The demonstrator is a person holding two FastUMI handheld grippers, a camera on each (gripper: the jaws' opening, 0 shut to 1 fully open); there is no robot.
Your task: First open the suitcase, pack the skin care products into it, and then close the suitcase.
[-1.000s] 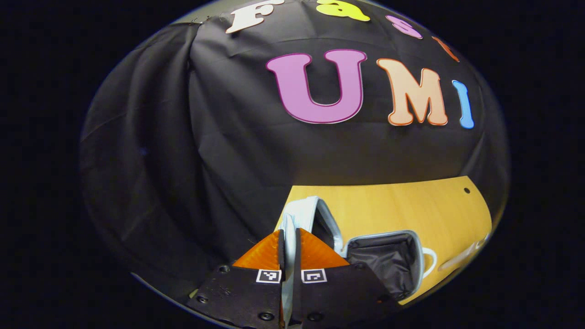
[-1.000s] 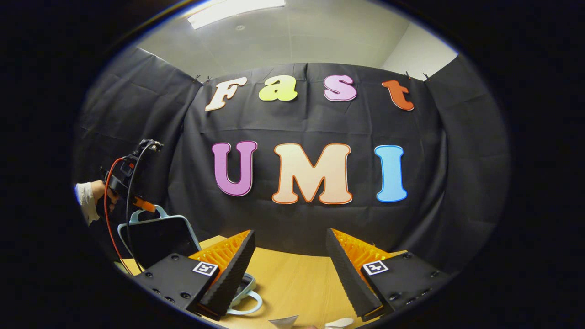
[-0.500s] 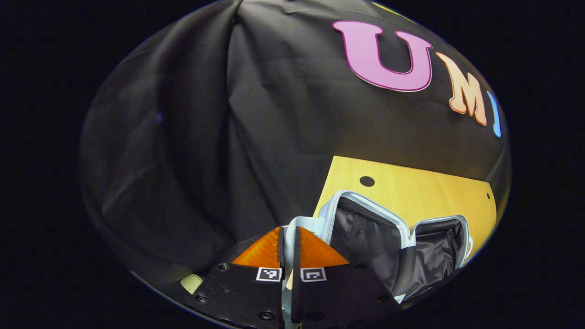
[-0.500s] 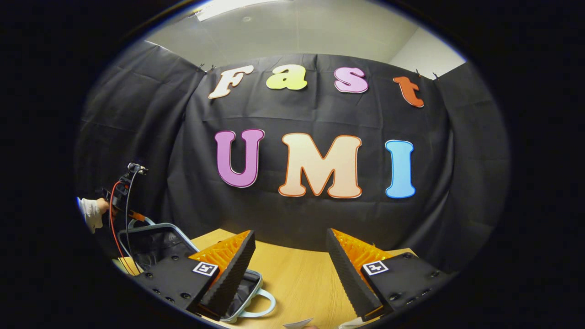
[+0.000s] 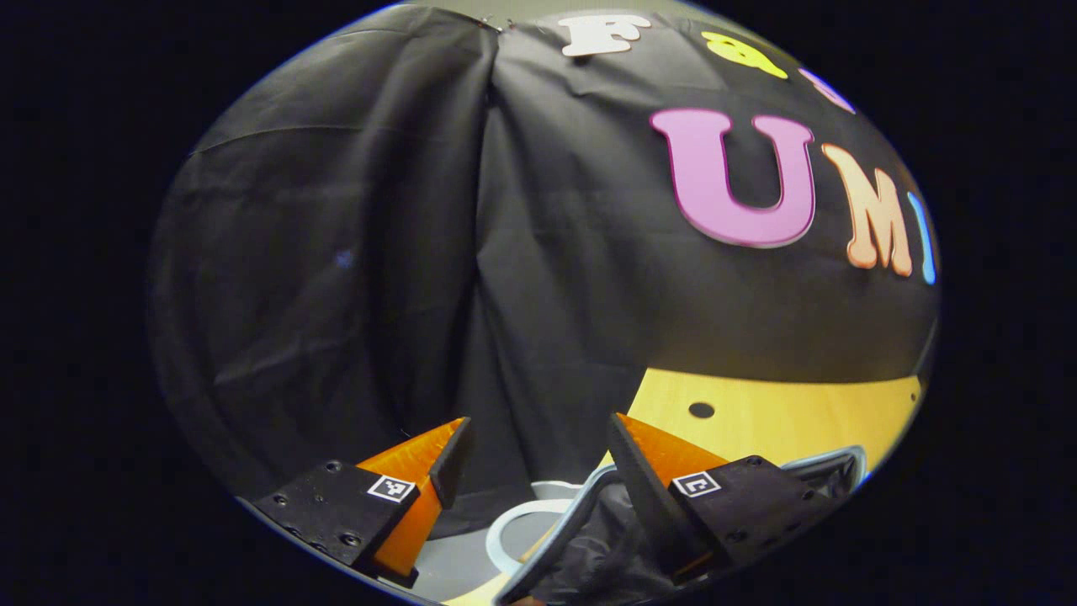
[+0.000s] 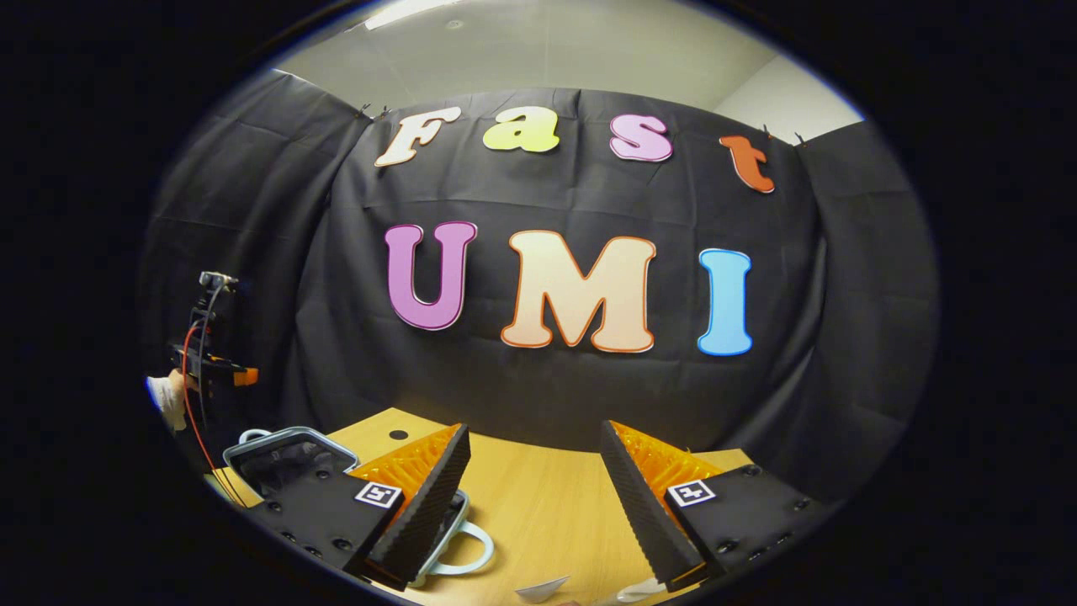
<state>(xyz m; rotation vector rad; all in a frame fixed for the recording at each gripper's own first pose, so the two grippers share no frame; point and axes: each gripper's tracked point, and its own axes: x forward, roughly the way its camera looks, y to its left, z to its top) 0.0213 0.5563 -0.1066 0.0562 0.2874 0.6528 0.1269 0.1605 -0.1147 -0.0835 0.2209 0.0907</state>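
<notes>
The pale blue suitcase (image 5: 829, 460) lies open on the wooden table (image 5: 782, 417), its black lining showing. In the left gripper view my left gripper (image 5: 538, 442) is open just above the lid's looped handle (image 5: 505, 534) and holds nothing. The right gripper view shows the lid (image 6: 290, 435) laid back at the left, and the left gripper (image 6: 240, 375) in a hand above it. The other half's handle (image 6: 471, 547) pokes out beside my open, empty right gripper (image 6: 534, 459). Small white items (image 6: 543, 589), possibly the skin care products, peek in at the bottom edge.
Black cloth walls close the table's far side and left side. A round hole (image 6: 398, 435) marks the tabletop behind the suitcase. Bare wood (image 6: 538, 513) stretches between the right gripper's fingers. A red cable (image 6: 192, 404) hangs from the left gripper.
My left gripper, shut on the lid's edge before, has opened and let go. The lid swung from upright down to lying back flat. The right gripper stayed open and barely moved.
</notes>
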